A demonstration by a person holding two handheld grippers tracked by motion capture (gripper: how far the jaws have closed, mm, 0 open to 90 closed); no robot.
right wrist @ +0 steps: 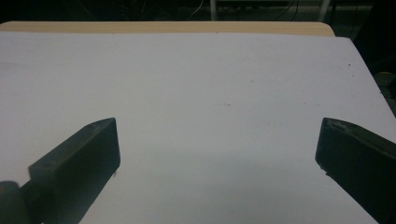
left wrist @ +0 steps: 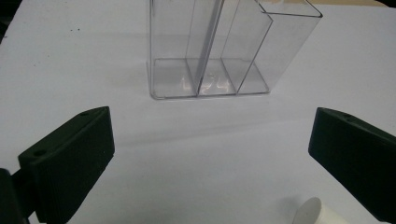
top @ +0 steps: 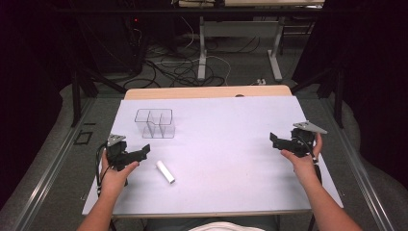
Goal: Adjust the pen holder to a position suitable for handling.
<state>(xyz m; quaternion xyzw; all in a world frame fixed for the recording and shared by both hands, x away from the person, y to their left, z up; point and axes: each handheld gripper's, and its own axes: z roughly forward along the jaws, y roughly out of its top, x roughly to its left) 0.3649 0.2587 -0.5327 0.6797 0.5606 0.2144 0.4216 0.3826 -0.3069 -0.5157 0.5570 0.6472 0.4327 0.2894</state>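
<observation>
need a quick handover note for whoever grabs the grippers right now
Left gripper: open, holding nothing, near the table's left side.
Right gripper: open, holding nothing, at the right side.
White tube: lying flat on the table, just right of the left gripper.
Clear organizer: upright, beyond the tube, compartments look bare.
Done: nothing yet. Left: likely pick up the tube and put it into the organizer.

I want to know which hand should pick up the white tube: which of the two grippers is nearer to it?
The left gripper. The white tube lies just beside it, while the right gripper is across the table.
</observation>
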